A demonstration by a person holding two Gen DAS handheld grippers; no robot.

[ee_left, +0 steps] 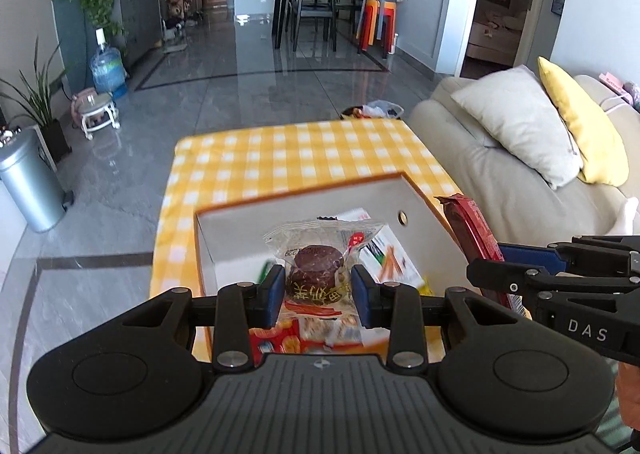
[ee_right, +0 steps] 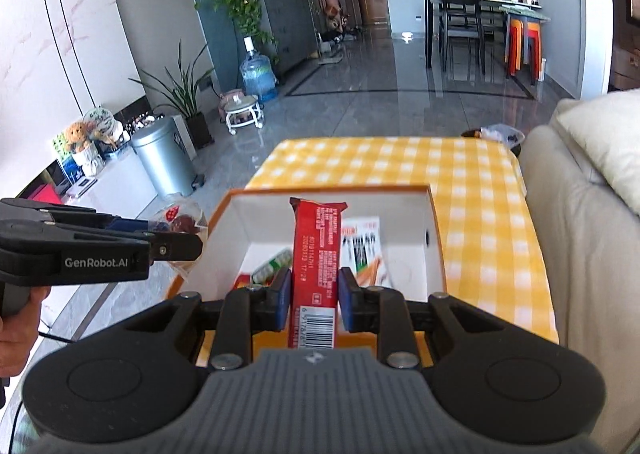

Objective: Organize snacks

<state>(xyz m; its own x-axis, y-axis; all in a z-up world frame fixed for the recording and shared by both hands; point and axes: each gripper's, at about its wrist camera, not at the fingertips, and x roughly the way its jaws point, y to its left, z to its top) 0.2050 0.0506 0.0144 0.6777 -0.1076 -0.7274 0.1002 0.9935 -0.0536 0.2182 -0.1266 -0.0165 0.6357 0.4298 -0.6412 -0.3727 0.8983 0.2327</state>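
Two snacks in grip above open box (ee_left: 424,210) on checked table (ee_left: 320,158). Left gripper (ee_left: 316,290) clamps clear cookie packet (ee_left: 316,254); right gripper (ee_right: 314,296) pinches red bar (ee_right: 318,254), long axis pointing away from camera. Step: carrying to box. Next: lower, release among snacks inside.

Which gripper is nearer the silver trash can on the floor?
Left. The left gripper, holding the clear cookie packet, is on the side toward the trash can; the right gripper, gripping the red bar, is toward the sofa.
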